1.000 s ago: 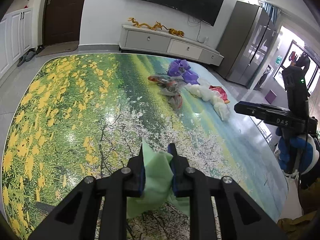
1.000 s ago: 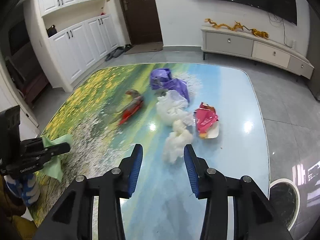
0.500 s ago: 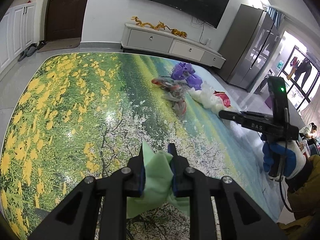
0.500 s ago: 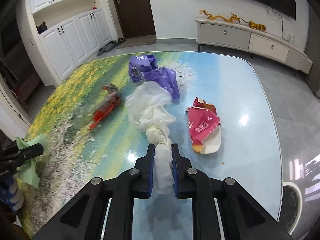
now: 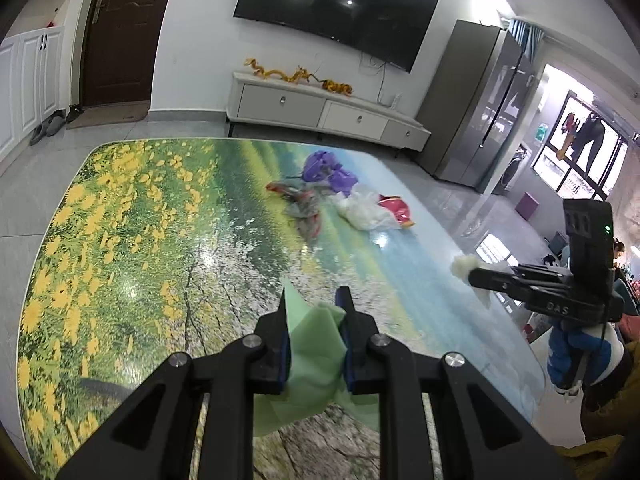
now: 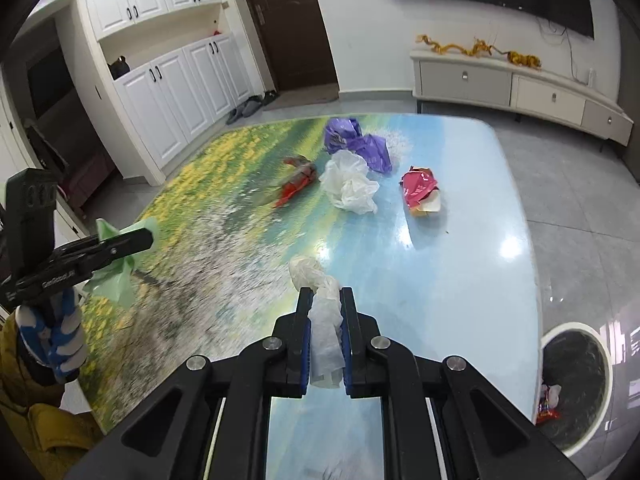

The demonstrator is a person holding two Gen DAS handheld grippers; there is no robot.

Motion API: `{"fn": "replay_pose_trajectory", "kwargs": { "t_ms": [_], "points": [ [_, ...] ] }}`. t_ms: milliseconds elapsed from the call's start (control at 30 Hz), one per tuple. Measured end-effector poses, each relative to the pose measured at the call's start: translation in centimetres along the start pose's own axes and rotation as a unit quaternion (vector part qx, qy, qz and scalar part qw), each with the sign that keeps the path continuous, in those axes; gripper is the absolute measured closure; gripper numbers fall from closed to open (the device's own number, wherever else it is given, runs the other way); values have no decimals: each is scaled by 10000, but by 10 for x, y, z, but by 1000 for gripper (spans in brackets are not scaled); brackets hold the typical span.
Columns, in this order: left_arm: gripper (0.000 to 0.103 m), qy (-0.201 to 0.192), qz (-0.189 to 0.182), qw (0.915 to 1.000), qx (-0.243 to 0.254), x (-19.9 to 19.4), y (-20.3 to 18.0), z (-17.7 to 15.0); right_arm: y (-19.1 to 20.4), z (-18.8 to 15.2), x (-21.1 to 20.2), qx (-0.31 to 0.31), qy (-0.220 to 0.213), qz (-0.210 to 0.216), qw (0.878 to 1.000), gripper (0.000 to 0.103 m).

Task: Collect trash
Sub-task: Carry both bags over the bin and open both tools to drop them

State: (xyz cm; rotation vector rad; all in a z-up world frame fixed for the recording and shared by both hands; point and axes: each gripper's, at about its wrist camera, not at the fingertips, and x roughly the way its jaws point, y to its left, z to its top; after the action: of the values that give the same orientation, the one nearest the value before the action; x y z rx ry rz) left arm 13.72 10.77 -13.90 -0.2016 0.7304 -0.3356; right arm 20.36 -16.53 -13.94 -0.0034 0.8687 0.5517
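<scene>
left gripper clamps pale green plastic bag | right gripper pinches white crumpled plastic scrap | purple bag, white bag, red wrappers uncollected | round bin beside table

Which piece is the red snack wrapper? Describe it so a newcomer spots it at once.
Start at the table printed with a flower landscape and look to its pale blue side, toward the TV cabinet. Among the loose trash, the red snack wrapper lies apart, right of the crumpled white bag. It alone is bright red with a cream underside.
</scene>
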Motion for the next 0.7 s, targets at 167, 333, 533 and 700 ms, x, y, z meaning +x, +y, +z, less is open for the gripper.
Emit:
{"fn": "replay_pose_trajectory", "kwargs": {
  "t_ms": [167, 333, 533, 700],
  "points": [
    [85, -92, -80, 9999, -27, -15, -7, -6, 10, -16, -33, -35, -117, -71, 9999, 91],
    [85, -155, -159, 9998, -20, -30, -16, -10, 14, -34, -62, 15, -320, -117, 9994, 91],
    [85, -213, -196, 9994, -167, -48, -19, -10, 9, -49, -83, 105, -511, -99, 9986, 91],
    [85, -162, -205, 9995, -173, -48, -26, -6, 0, -55, -91, 198, -643, -64, 9977, 91]
  ]
}}
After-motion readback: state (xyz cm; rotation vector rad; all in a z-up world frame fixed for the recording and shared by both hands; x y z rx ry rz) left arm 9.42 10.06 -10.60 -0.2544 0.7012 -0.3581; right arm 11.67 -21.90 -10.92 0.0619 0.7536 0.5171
